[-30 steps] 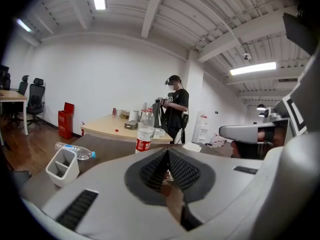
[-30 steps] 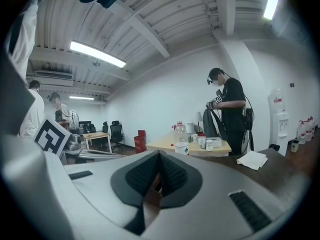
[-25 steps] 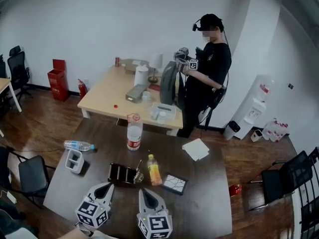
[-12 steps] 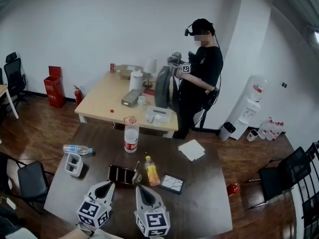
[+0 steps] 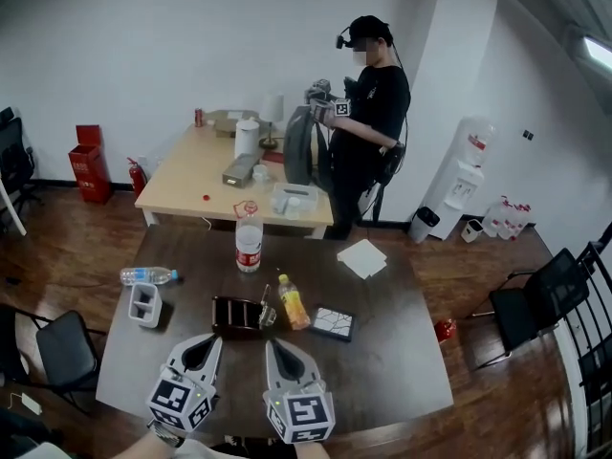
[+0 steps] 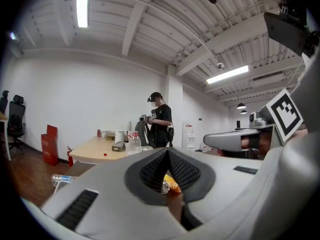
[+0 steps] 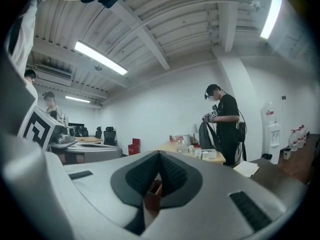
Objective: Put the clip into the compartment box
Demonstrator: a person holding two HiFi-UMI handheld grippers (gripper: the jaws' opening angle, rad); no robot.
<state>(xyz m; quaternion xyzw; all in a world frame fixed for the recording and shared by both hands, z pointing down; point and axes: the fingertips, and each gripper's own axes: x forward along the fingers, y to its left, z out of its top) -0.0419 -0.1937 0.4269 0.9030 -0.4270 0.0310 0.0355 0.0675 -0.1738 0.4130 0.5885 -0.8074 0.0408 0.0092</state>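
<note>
On the dark table (image 5: pixel 392 352) lies a small metal clip (image 5: pixel 266 316), right beside a dark open box (image 5: pixel 235 314). A flat black-framed compartment box (image 5: pixel 334 323) with white cells lies to the right of a yellow bottle (image 5: pixel 294 312). My left gripper (image 5: pixel 203 344) and right gripper (image 5: pixel 277 348) hover side by side over the table's near edge, short of these things and pointing level at them. Both are shut and empty. In the left gripper view the left gripper (image 6: pixel 167 151) has its pads together, with the clip (image 6: pixel 164 186) and yellow bottle (image 6: pixel 173 184) peeking below. The right gripper (image 7: pixel 160 154) looks the same.
A water bottle (image 5: pixel 249 243) stands at the far middle and another bottle (image 5: pixel 147 275) lies at the left. A small grey holder (image 5: pixel 143 304) sits at the left, white paper (image 5: pixel 363 257) at the far right. A person (image 5: pixel 368 113) stands at a wooden table (image 5: pixel 191 175) behind. Chairs (image 5: pixel 62 347) flank the table.
Both grippers have risen a little and moved slightly forward, still shut and empty. The head view has shifted, so the table and the things on it sit differently in the frame.
</note>
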